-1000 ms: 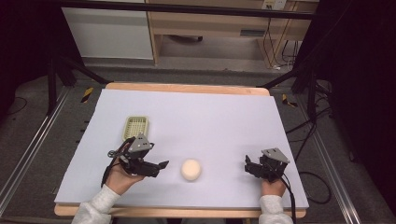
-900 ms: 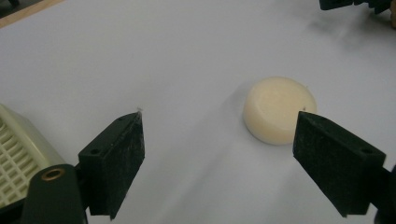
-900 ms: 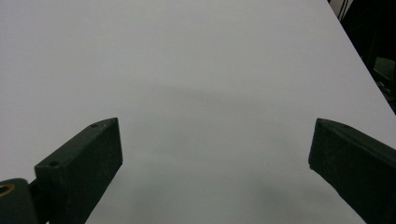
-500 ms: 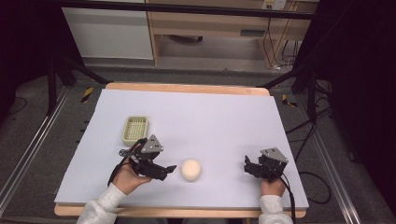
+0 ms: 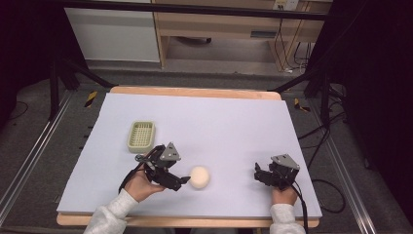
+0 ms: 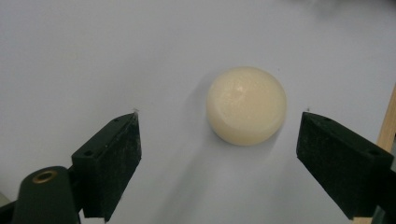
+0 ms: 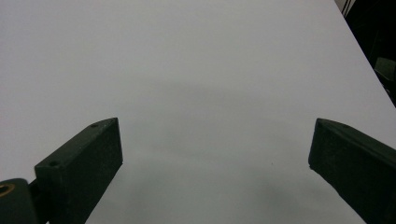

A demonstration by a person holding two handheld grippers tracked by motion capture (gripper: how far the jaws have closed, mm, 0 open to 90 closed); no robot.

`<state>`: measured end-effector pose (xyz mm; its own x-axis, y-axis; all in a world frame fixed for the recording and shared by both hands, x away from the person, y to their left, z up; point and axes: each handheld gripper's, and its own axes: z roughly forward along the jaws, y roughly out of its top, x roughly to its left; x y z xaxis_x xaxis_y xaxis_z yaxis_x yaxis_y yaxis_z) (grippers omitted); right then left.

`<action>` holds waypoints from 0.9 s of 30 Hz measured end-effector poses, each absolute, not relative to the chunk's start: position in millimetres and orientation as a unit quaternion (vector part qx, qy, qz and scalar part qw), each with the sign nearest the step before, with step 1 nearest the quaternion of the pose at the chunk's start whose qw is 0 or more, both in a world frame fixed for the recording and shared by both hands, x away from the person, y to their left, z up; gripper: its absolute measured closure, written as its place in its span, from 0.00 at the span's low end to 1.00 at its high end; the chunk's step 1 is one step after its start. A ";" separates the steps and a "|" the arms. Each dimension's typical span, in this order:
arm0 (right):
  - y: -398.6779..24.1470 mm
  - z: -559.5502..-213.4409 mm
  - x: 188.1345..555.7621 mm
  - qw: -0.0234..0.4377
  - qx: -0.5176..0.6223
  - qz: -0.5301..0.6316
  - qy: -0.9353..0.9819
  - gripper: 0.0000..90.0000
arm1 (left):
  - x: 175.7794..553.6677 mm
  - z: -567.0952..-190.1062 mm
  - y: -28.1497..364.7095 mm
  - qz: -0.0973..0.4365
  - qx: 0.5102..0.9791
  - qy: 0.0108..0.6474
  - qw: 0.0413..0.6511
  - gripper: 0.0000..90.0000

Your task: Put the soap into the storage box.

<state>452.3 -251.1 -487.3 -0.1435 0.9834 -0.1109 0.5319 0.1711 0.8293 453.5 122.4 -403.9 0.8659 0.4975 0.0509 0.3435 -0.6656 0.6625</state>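
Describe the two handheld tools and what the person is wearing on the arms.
Both tools, left tool and right tool, are black, each topped by a grey three-cornered plate. Their jaws are black rectangular blocks with small screw holes; a brass-coloured fitting sits at the base. A black cable trails from the right tool. Sleeves are light grey.

I am moving my left gripper (image 5: 182, 181) rightward across the bench (image 5: 224, 122), away from the basket (image 5: 141, 136) and up to the cream ball (image 5: 199, 176), which is now lying between its spread jaws.
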 end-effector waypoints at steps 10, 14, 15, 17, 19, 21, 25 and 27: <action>-250.9 -487.2 452.3 0.348 0.553 0.325 0.684 0.04 | 454.1 -402.7 110.6 0.106 0.918 0.209 0.320 0.15; -251.0 -487.3 452.5 0.347 0.553 0.325 0.684 0.04 | 454.7 -400.9 108.2 0.103 0.919 0.205 0.319 0.15; -250.9 -487.3 452.5 0.347 0.554 0.325 0.683 0.04 | 454.7 -400.9 108.2 0.103 0.919 0.205 0.319 0.15; -250.9 -487.4 452.6 0.347 0.554 0.325 0.683 0.04 | 455.2 -400.8 107.1 0.101 0.920 0.203 0.318 0.15; -250.9 -487.4 452.7 0.346 0.555 0.325 0.684 0.04 | 455.9 -401.7 105.2 0.100 0.921 0.203 0.316 0.15; -251.0 -487.4 452.9 0.344 0.555 0.324 0.685 0.04 | 456.3 -403.4 103.1 0.099 0.923 0.200 0.314 0.14; -250.8 -487.4 453.0 0.345 0.555 0.324 0.684 0.04 | 456.4 -406.7 98.0 0.097 0.925 0.197 0.309 0.13; -250.8 -487.4 453.0 0.345 0.554 0.324 0.685 0.04 | 456.6 -409.1 93.7 0.099 0.925 0.198 0.309 0.13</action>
